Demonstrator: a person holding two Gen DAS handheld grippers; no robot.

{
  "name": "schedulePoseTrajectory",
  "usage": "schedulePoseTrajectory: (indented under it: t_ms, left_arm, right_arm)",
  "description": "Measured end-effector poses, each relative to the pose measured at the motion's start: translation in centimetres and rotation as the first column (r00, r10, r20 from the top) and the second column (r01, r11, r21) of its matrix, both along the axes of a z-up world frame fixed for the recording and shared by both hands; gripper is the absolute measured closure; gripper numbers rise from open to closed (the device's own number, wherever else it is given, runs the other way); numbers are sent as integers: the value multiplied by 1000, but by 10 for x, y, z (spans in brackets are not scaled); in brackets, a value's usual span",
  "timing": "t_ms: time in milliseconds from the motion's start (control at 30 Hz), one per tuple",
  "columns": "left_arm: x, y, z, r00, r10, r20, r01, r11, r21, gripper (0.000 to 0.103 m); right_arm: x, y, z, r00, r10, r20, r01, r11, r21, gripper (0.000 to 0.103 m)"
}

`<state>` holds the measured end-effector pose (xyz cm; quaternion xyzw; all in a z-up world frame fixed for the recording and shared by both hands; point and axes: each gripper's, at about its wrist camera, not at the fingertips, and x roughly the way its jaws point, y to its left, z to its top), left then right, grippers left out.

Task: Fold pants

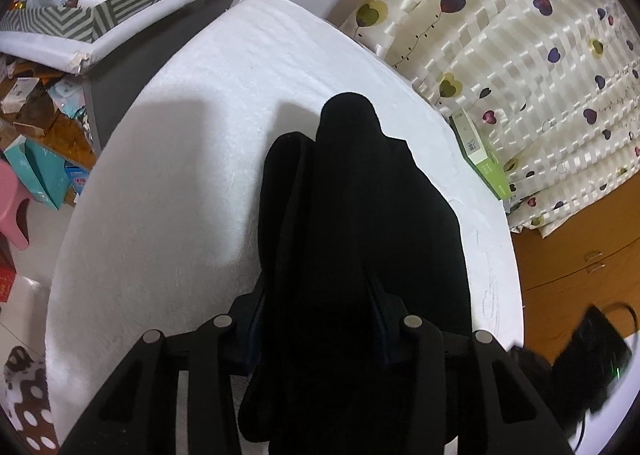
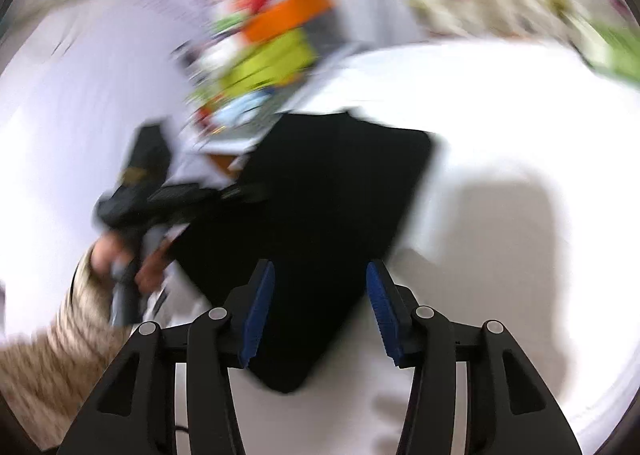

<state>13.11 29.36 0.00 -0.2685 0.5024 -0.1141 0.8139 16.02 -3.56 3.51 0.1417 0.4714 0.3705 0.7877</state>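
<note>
left wrist view has us looking down along the left gripper (image 1: 320, 319) at the black pants (image 1: 360, 223), which lie bunched in a long dark heap on the white table (image 1: 180, 135). the cloth runs straight between our fingers and hides the pads, so we cannot tell whether they have bitten or only straddle the fabric. nearer the camera the heap spills off the table edge.

from the right wrist view, badly smeared, the right gripper (image 2: 320, 307) shows its blue pads (image 2: 260, 311) standing apart with nothing pinched; a corner of the pants (image 2: 320, 223) lies on the table beneath the gap. off to the left of that view a hand (image 2: 128, 255) in a pale knit sleeve (image 2: 60, 343) grips the handle of the other gripper.

we judge the step to be taking hold of the garment for a fold. to do it well, we should let the left side close on all layers together, not only the top one, before lifting. the right should settle over the free corner, come down square to the table, and close on the very edge. then both ends should travel level, so the fold lands flat and the edges meet.
</note>
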Motion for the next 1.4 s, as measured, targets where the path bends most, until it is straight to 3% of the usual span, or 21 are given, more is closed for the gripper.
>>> schedulePoseTrajectory:
  t_ms: [167, 467, 700, 833, 1000, 1133, 1300, 1400]
  left_arm:
    - [-1, -2, 1, 1000, -12, 13, 11, 1000, 17, 58]
    - [0, -8, 3, 999, -31, 21, 30, 998, 48, 58]
    - [0, -10, 4, 999, -40, 29, 38, 997, 70, 57]
    - [0, -11, 4, 998, -45, 35, 42, 996, 85, 57]
    - [-4, -20, 9, 998, -37, 52, 28, 984, 174, 57]
    - [-9, -37, 19, 995, -52, 87, 23, 951, 309, 61]
    - [-15, -57, 32, 989, -73, 126, 10, 898, 439, 70]
    - [-18, -62, 39, 988, -63, 144, -9, 892, 453, 75]
  right_arm:
    - [35, -7, -34, 984, -15, -175, 29, 997, 73, 53]
    - [50, 24, -31, 986, 68, -150, -53, 993, 104, 45]
    - [55, 38, -32, 990, 54, -127, -43, 995, 91, 45]
    - [52, 34, -34, 992, 20, -123, -10, 997, 82, 56]
    - [47, 41, -25, 998, 5, -56, -5, 1000, -2, 67]
    - [39, 47, -14, 1000, -5, 25, 6, 998, -58, 78]
    - [31, 48, -4, 996, -4, 90, 11, 996, -85, 82]
    - [28, 49, 2, 994, -4, 113, 14, 997, -81, 83]
